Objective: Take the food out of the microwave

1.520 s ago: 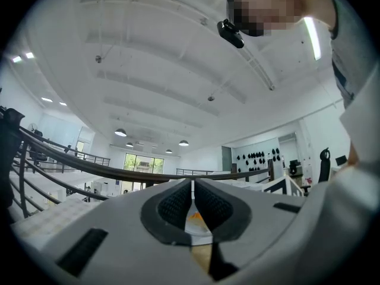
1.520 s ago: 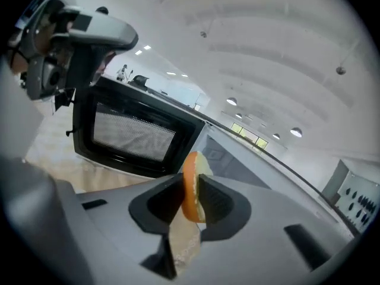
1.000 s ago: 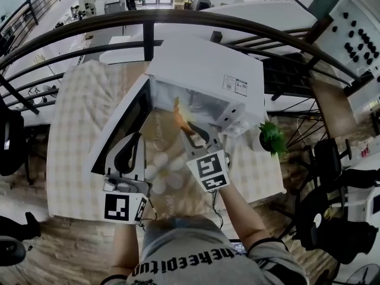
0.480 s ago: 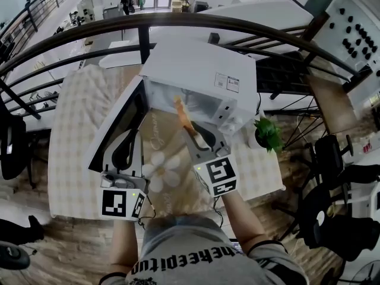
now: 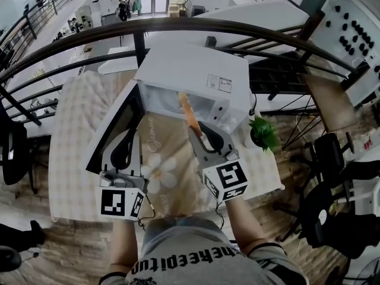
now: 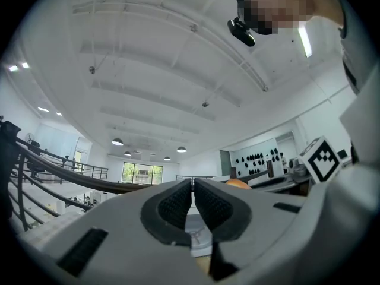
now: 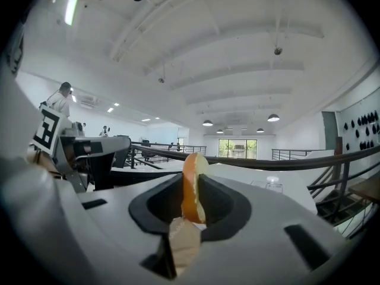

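The worktop [image 5: 71, 159] carries the white microwave [image 5: 196, 67] straight ahead of both grippers. Its door [image 5: 113, 132] is swung wide open, to the left of the right gripper [image 5: 202, 136]. That gripper is clamped on the food [image 7: 192, 186], a thin orange slice standing on edge between the jaws. The slice's long axis runs along the line the gripper points, and its far end pokes past the tips to about the mouth of the oven; I can't tell whether it is fully out. I'd judge the way out is straight back toward the person, over open cloth. The left gripper [image 6: 193, 198] is beside the door's inner face, jaws together on nothing, and clear of that path. A small potted plant [image 5: 261, 132] stands off to the right gripper's right.
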`<act>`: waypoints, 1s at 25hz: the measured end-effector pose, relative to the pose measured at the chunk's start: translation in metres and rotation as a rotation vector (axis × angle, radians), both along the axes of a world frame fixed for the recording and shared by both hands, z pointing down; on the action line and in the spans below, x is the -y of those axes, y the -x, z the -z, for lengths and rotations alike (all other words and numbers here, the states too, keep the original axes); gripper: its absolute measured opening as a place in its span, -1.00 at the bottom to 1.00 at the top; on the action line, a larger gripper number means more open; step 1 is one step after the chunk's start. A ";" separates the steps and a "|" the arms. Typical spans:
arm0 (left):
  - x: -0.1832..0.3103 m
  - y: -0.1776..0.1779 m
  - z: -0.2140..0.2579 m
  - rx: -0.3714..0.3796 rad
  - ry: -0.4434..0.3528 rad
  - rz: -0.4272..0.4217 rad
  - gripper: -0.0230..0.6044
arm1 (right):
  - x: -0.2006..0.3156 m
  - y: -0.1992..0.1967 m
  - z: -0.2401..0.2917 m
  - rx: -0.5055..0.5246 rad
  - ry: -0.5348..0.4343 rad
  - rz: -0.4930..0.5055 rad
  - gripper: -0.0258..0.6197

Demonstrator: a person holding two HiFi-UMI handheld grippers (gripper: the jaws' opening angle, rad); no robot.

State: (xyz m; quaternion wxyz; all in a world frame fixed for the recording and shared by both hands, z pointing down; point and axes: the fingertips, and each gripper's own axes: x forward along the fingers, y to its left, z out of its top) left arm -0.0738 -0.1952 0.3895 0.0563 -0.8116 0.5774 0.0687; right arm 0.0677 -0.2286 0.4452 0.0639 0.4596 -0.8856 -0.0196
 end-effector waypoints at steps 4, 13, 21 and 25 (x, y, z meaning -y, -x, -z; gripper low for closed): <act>0.000 -0.005 0.002 -0.002 -0.004 -0.001 -0.88 | -0.004 -0.014 0.009 0.045 -0.015 -0.018 -0.66; -0.008 -0.015 0.011 0.004 -0.027 -0.010 -0.88 | -0.016 -0.039 0.031 0.136 -0.057 -0.058 -0.65; -0.014 -0.021 0.020 0.004 -0.044 -0.015 -0.88 | -0.026 -0.057 0.046 0.180 -0.094 -0.091 -0.64; -0.019 -0.025 0.022 0.003 -0.050 -0.017 -0.88 | -0.033 -0.065 0.049 0.200 -0.112 -0.104 -0.64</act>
